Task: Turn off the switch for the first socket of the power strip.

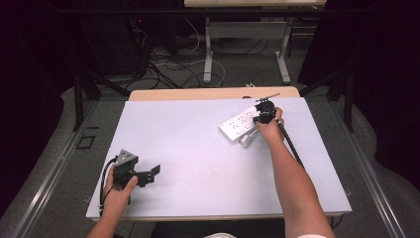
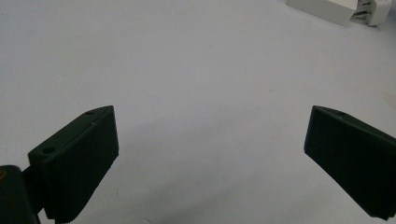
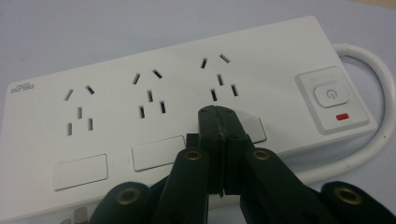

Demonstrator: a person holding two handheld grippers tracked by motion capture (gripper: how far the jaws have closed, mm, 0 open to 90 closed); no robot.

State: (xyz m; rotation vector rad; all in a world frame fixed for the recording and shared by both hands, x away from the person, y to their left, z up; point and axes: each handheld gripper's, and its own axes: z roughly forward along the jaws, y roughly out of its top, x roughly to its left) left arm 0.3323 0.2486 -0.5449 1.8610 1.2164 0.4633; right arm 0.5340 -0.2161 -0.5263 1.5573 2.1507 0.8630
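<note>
A white power strip [image 1: 238,125] lies on the white table mat [image 1: 198,148] at the right rear. In the right gripper view the power strip [image 3: 140,79] shows three socket groups, a power button [image 3: 330,94] and a red indicator [image 3: 344,117]. My right gripper [image 3: 218,111] is shut with nothing between its jaws, its tips just over the strip's near edge below the rightmost socket; whether they touch it I cannot tell. In the high view the right gripper [image 1: 264,113] hovers over the strip's right end. My left gripper [image 1: 148,174] rests at the front left, open; its jaws stand wide apart over bare mat [image 2: 205,116].
The strip's white cable [image 3: 373,140] loops off its right end, and its plug [image 2: 371,11] lies beside it. A wooden table edge [image 1: 213,93] runs behind the mat. Beyond it are desk legs [image 1: 208,54] and floor cables.
</note>
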